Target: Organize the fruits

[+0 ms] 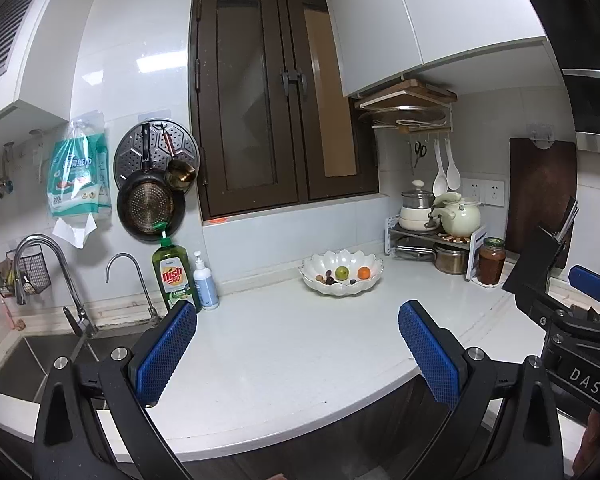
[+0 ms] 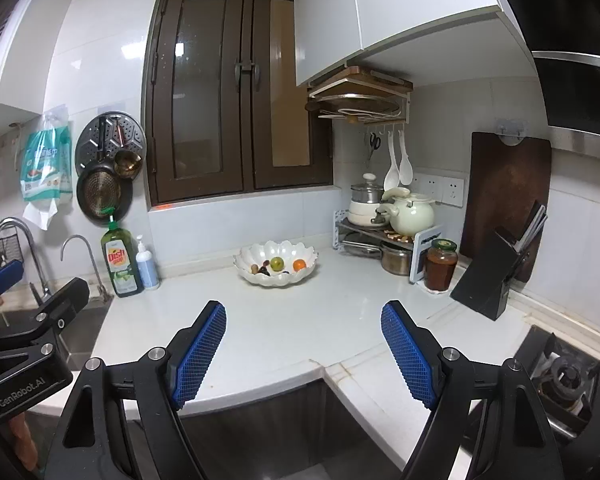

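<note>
The white tabletop point(image 1: 284, 344) is bare in its middle, and the fruit bowl point(image 1: 342, 270) stands toward its back edge, below the window, probably so the working space in front stays free. All the fruit I can see lies inside the bowl: a green fruit point(image 1: 342, 272), an orange point(image 1: 363, 272) beside it, and some small dark and brown pieces I cannot name. This would fit fruit already gathered, or fruit waiting to be taken out.

The left gripper point(image 1: 296, 354) and the right gripper point(image 2: 303, 354) are both wide open and hold nothing. They hover over the front edge, and the bowl is well apart, straight ahead between the fingers point(image 2: 198, 354).
</note>
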Available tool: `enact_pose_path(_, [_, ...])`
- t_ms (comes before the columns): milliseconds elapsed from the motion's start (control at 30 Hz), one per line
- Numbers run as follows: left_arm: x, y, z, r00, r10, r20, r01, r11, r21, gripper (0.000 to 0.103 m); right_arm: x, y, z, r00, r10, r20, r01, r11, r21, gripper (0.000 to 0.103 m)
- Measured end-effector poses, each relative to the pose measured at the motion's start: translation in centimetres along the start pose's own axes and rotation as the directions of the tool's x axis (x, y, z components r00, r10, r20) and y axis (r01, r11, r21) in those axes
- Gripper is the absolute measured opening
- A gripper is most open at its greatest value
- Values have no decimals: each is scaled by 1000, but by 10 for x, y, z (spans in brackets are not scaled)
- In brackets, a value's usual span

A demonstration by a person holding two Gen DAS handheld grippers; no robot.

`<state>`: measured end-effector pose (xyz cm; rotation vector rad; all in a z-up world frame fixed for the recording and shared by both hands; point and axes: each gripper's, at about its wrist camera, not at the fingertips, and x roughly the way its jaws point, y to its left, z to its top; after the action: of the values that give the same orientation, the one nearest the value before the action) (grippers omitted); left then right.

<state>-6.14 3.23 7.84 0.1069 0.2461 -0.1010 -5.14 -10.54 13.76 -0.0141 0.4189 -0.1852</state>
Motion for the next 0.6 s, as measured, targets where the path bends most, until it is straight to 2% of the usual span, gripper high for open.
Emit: enact_pose_path(600, [2,1,-1,1000,-26,-6,26,1000,3,103,-2,-4,-1,1000,-4,-2,4,1000,-2,81])
